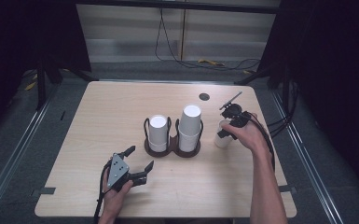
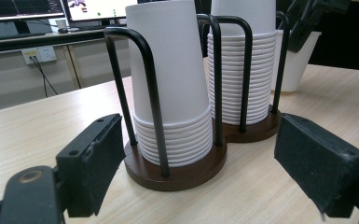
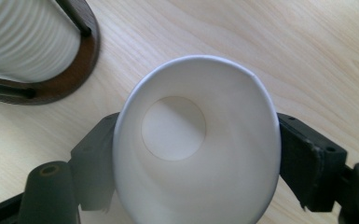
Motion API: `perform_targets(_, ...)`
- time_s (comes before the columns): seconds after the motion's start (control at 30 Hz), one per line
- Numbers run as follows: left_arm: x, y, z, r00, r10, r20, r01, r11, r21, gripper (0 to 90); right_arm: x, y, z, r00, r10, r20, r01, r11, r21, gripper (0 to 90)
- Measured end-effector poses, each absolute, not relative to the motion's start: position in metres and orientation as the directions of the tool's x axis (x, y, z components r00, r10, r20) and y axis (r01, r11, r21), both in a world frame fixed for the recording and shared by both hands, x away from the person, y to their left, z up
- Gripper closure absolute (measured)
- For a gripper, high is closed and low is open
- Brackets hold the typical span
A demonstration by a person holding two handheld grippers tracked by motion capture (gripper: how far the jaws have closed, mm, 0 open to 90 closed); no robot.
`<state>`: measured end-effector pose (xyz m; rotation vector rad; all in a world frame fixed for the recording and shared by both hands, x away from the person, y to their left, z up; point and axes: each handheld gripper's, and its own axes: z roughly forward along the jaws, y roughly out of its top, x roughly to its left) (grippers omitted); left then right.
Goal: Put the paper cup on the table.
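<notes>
A light wooden table (image 1: 102, 116) carries a dark wooden cup holder (image 1: 172, 145) near its centre, a double base with black wire hoops rising from it. Two stacks of upside-down white paper cups sit in it: the shorter stack (image 1: 158, 133) on the left, the taller stack (image 1: 189, 126) just beside it at 3 o'clock.

At about 3 o'clock from the holder, near but apart from it, a single white paper cup (image 1: 222, 136) stands mouth-up on the table. The right gripper (image 1: 231, 126) has its jaws closed against the cup's sides; in the right gripper view the cup (image 3: 196, 149) looks squeezed slightly oval (its round bottom shows inside), with the holder's base (image 3: 70, 79) at 10 o'clock.

The left gripper (image 1: 137, 163) is at roughly 7 o'clock from the holder, well short of it, with its jaws spread wide and nothing between them. In the left gripper view the holder (image 2: 182, 170) and the nearer stack (image 2: 170, 84) stand straight ahead between the parted jaws.

A small dark disc (image 1: 204, 96) lies on the table at 12 o'clock from the single cup.
</notes>
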<state>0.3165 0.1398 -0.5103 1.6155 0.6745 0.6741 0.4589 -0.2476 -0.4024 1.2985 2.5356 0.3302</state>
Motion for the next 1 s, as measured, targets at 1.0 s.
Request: perform_targets(1.0, 0.316, 0.140, -0.510, 0.658, 0.751, 0.062, 0.057, -0.132, 0.990, 15.8, 0.445, -0.261, -0.431, -0.502, 0.861, -0.077, 0.769, 0.485, 0.417, 14.9)
